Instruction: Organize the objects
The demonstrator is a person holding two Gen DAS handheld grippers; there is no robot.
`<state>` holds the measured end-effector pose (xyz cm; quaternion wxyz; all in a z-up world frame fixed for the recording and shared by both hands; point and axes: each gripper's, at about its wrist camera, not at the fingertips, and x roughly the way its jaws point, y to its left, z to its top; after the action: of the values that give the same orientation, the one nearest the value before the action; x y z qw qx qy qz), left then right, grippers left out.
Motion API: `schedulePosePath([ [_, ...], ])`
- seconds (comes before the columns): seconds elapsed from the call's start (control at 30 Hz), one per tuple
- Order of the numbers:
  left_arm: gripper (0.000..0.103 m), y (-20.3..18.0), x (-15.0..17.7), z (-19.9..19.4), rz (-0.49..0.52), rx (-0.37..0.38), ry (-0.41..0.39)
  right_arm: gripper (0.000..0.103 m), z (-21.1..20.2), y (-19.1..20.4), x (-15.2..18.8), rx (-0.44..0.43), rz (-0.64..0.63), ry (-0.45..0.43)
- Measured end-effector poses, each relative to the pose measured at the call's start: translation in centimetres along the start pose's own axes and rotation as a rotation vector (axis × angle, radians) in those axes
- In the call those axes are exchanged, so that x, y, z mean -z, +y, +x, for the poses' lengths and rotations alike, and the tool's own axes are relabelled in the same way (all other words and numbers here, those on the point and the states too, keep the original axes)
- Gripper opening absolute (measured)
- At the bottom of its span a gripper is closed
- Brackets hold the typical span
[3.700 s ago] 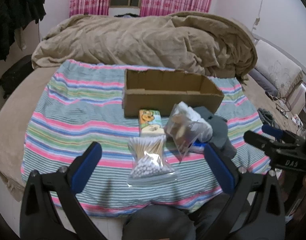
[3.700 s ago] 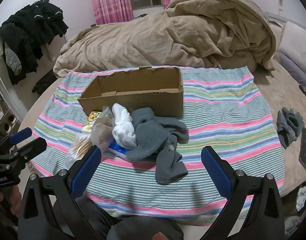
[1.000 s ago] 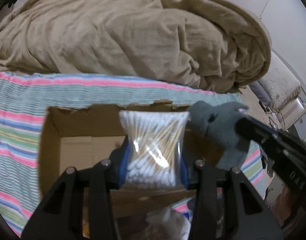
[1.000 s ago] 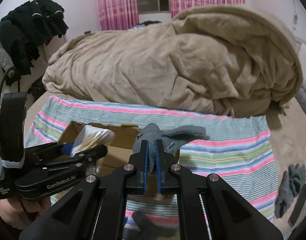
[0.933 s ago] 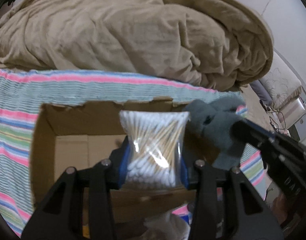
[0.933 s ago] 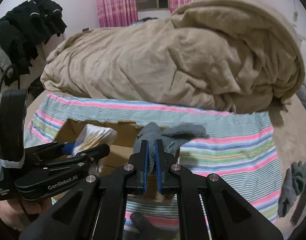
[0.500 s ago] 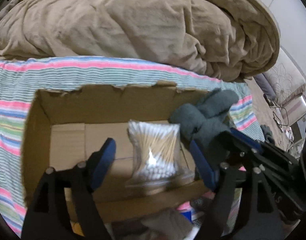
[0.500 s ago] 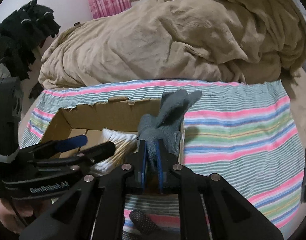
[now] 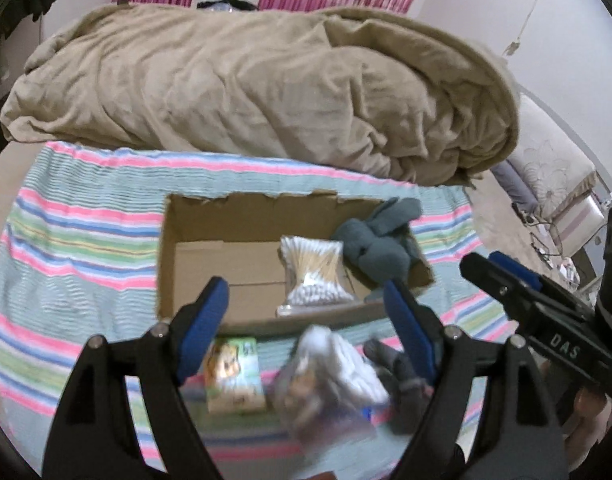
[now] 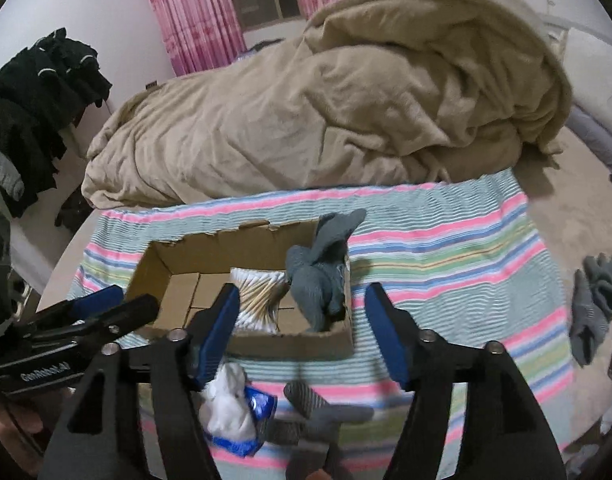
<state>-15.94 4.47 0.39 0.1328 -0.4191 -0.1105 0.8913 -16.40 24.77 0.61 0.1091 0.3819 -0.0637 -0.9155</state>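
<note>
On the striped blanket [image 9: 77, 216] sits the cardboard box [image 9: 193, 268], with the bag of cotton swabs [image 9: 312, 276] lying inside and the grey sock [image 10: 322, 272] slumped at its 3 o'clock end. Left gripper [image 9: 306, 320] and right gripper [image 10: 301, 320] both hang over it, jaws wide, holding nothing. A white cloth [image 10: 225, 408] lies at 6 o'clock.

A: Any lettering you can read?
B: White letters "DAS" on the black body of the right gripper [image 9: 518, 276], seen from the left wrist, right of the cardboard box [image 9: 193, 216].
A: And on the other one?
B: "GenRobot.AI" on the left gripper [image 10: 117, 304], left of that box. The carton's print is too blurred.
</note>
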Motion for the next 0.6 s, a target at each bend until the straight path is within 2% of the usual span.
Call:
schedulePosePath([
  [0.17,0.083,-0.4,1.9,-3.8,0.0,0.011,-0.029,0.081,-3.7,0.7,1.1,0.019,-0.026,-0.047],
  [0.3,0.084,-0.7,3.8,-5.6,0.009,0.008,-0.039,0.081,-6.0,1.6,2.5,0.019,-0.059,-0.053],
  [0.37,0.084,-0.8,4.8,-6.0,0.017,-0.015,-0.033,0.081,-6.7,2.0,3.2,0.024,-0.067,-0.051],
  [0.6,0.084,-0.3,8.0,-5.8,0.004,-0.025,0.004,0.081,-8.6,3.0,5.8,-0.004,-0.075,-0.053],
])
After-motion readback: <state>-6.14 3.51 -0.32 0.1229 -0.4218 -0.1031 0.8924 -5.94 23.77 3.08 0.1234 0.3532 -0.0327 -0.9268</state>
